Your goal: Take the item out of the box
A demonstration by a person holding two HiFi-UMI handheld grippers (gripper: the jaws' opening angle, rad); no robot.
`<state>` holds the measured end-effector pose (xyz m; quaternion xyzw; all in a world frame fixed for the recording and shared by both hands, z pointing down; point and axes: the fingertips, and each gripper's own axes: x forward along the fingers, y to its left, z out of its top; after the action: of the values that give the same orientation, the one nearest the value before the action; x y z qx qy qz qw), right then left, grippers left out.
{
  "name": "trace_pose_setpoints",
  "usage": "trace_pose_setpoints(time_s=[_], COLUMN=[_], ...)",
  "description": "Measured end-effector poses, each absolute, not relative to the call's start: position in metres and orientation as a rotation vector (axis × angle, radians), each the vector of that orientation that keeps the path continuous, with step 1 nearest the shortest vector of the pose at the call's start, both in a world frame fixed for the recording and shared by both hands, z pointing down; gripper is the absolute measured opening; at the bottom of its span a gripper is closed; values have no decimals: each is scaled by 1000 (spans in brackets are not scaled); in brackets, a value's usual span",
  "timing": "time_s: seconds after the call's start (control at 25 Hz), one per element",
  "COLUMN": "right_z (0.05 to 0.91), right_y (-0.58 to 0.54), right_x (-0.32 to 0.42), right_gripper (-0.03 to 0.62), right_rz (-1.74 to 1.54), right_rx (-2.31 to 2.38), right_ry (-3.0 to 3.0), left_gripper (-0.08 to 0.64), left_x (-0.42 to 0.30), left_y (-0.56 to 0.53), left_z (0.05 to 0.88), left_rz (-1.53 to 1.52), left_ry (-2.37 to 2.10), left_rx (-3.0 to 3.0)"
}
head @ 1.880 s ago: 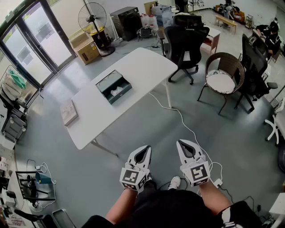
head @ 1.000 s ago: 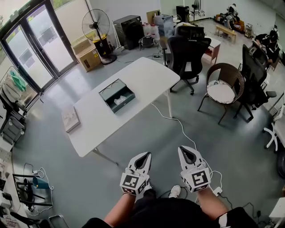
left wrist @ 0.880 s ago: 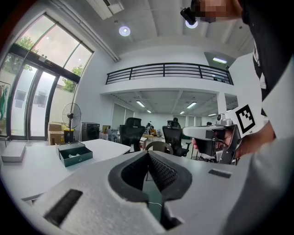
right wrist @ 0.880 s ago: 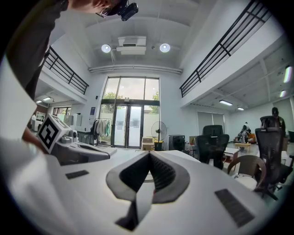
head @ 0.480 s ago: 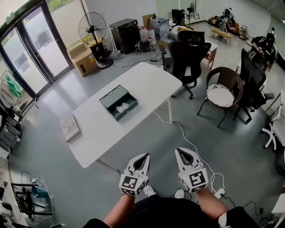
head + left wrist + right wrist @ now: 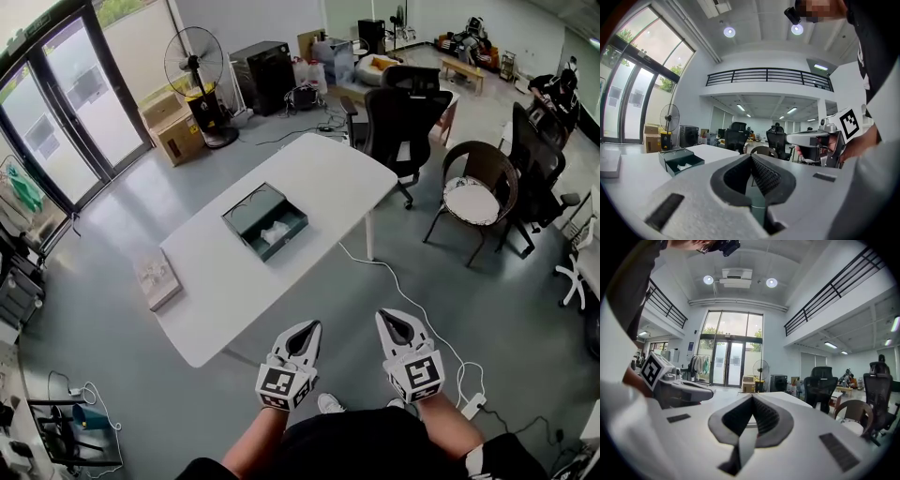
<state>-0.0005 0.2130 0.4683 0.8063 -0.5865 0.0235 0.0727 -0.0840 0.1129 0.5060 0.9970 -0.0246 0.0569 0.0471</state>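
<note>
An open dark green box lies on the white table, with a crumpled white item inside it. The same box appears at the left of the left gripper view. My left gripper and right gripper are held side by side near the person's body, above the floor, well short of the table. Both are shut with nothing between their jaws. In the left gripper view my left gripper points toward the table, and my right gripper shows its tips pressed together.
A flat book-like object lies at the table's left end. Black office chairs and a wicker chair stand right of the table. A white cable runs over the floor. A fan and cardboard boxes stand at the back.
The view has closed in on the table, which now sits lower and nearer. Both grippers stay shut, side by side, in the same place relative to the body.
</note>
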Motion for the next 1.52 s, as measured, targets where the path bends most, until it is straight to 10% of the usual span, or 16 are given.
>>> trace_pose_setpoints(time_s=[0.68, 1.52], right_z=[486, 471], right_y=[134, 38], right_x=[-14, 140], right_gripper=[6, 6], right_rz=[107, 73], right_rx=[2269, 2116], right_ry=[-1896, -2129], left_gripper=[9, 9], left_x=[-116, 10], left_y=[50, -32], left_z=[537, 512], left_rz=[231, 263], left_ry=[-250, -578], left_rx=[2975, 2967])
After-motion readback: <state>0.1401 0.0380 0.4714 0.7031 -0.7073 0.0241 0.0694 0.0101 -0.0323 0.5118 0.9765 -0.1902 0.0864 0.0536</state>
